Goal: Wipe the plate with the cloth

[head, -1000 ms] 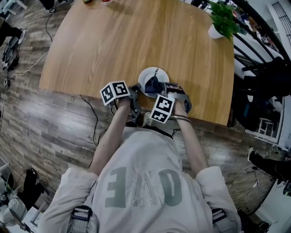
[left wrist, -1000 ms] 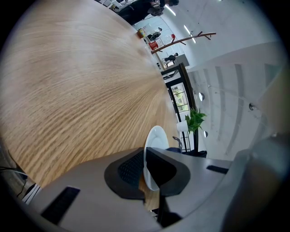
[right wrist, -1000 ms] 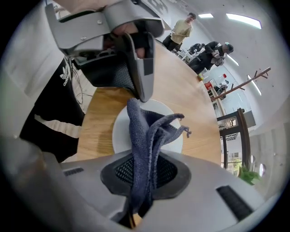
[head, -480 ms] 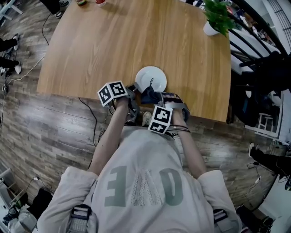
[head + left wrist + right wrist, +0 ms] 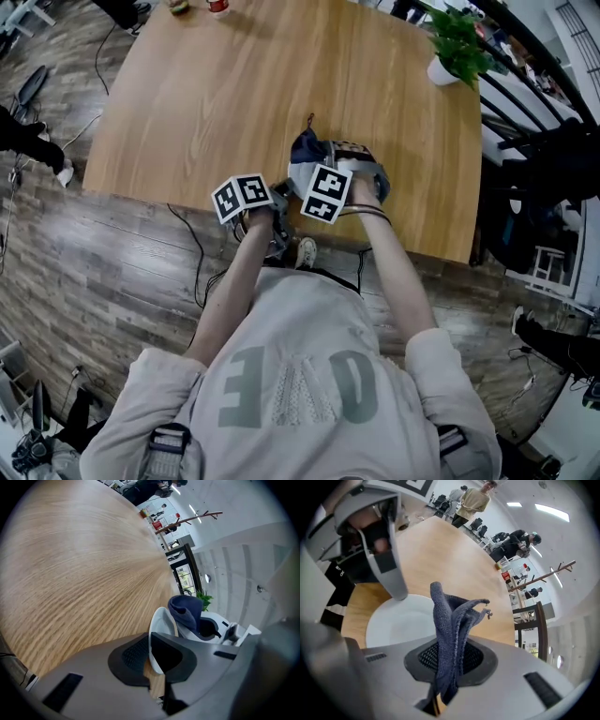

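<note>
- Left tongs (image 5: 151,654) are clamped on the rim of the plain white plate (image 5: 159,623).
- Right tongs (image 5: 449,660) pinch the dark-blue knit cloth (image 5: 452,616), which stands bunched in folds above the plate.

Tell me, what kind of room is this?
Probably an office or shared workroom: there is a big wooden table with a potted plant, cables trail over the plank floor, and people stand farther back.

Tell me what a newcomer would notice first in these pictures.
The dark blue cloth, pinched in the right gripper, is over a white plate near the wooden table's front edge. The left gripper clamps the plate's rim. A green potted plant sits at the table's far right corner.
</note>
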Tool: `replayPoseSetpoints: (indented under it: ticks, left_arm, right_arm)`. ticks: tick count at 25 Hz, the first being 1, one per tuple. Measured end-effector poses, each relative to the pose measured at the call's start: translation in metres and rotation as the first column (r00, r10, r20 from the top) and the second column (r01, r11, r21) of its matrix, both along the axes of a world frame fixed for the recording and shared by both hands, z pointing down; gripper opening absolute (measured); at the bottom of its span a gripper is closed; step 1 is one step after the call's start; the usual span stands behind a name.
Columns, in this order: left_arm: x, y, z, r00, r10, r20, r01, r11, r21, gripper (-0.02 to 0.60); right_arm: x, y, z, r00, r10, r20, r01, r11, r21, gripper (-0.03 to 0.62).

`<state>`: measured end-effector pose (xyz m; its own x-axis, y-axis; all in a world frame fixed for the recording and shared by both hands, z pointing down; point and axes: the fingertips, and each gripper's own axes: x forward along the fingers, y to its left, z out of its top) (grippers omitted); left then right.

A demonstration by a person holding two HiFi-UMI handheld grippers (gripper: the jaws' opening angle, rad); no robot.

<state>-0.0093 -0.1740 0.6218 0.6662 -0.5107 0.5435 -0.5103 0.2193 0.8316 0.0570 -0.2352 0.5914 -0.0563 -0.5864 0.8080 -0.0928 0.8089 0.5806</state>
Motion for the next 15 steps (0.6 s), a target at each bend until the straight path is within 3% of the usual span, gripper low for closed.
replayPoseSetpoints:
  ticks: [9, 15]
  left_arm:
    - [0.002, 0.0, -0.001, 1.0, 0.001, -0.006, -0.001, 1.0, 0.003, 0.025]
    - [-0.002, 0.002, -0.004, 1.0, -0.001, -0.004, 0.001, 1.0, 0.005, 0.025]
  right_arm:
    - [-0.003, 0.0, 0.021, 0.998, -0.045, -0.054, 0.045, 0.999, -0.014, 0.057]
    - [-0.01, 0.039, 0.024, 0.996, -0.089, -0.013, 0.087, 0.991, -0.101, 0.057]
